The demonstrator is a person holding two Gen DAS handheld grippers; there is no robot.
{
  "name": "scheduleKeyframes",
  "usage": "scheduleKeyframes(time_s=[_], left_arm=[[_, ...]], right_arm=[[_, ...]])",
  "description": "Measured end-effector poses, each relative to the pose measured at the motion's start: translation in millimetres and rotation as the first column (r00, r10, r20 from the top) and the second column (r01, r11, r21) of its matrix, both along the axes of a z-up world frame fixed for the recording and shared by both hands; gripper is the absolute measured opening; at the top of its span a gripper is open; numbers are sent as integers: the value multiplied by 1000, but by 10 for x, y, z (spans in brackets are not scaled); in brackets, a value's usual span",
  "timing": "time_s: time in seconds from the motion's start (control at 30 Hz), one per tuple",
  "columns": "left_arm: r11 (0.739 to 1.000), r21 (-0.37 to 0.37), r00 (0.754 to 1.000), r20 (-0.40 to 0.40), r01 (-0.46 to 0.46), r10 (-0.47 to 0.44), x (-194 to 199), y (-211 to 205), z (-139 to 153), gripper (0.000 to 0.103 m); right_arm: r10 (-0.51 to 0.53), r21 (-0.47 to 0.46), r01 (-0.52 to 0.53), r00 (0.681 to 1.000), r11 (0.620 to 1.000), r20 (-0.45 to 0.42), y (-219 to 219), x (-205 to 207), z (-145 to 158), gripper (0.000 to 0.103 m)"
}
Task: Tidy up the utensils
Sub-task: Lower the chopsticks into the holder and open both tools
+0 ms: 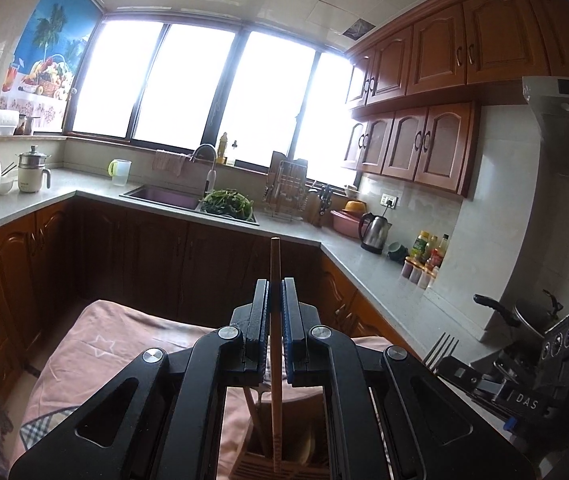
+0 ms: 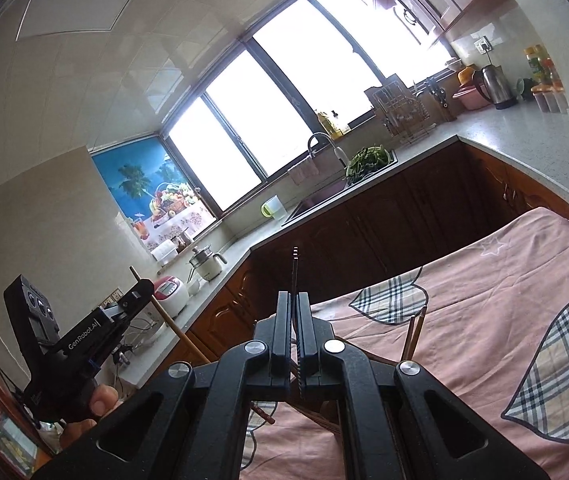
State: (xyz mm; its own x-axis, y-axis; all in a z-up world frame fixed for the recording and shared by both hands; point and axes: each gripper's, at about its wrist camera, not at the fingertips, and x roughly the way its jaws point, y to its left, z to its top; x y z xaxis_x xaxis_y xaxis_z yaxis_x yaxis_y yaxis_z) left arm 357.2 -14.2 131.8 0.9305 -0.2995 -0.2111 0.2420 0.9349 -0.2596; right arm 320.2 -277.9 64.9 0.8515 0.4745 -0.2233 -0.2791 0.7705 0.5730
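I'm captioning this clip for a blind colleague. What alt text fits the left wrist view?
The left gripper is shut on a wooden chopstick that stands upright, above a pink cloth. At the right edge the right gripper holds a metal fork. Behind is a kitchen counter with a sink under bright windows.

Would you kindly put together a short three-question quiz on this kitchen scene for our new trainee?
1. True or false: the left gripper is shut on a wooden chopstick.
2. What does the right gripper hold? A) a white spoon B) a metal fork C) nothing
3. Fill in: the pink cloth with checked hearts covers a ____.

Key: 1 true; 2 B; 3 table.
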Motion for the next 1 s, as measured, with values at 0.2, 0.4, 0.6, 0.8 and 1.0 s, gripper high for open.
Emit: scheduleKeyframes(time_s=[0.2,0.4,0.6,0.8,1.0], left_arm=[[1000,15,1000,0,-27,27,210,-148,-230,5],[999,29,999,-4,-37,37,300,-253,-528,5],[997,68,997,-64,-29,33,384,-335,-822,5],[995,99,992,-121,-17,29,425,-391,-1038,5],[994,104,990,-136,-15,30,399,-354,-1064,5]], right_arm=[[7,10,-7,1000,1000,-23,-9,149,-206,2],[27,13,-27,999,1000,-36,10,226,-424,2],[41,12,-40,997,999,-62,54,263,-618,2],[44,14,-43,993,999,-105,67,302,-773,2],[37,9,-36,990,999,-140,65,310,-869,2]])
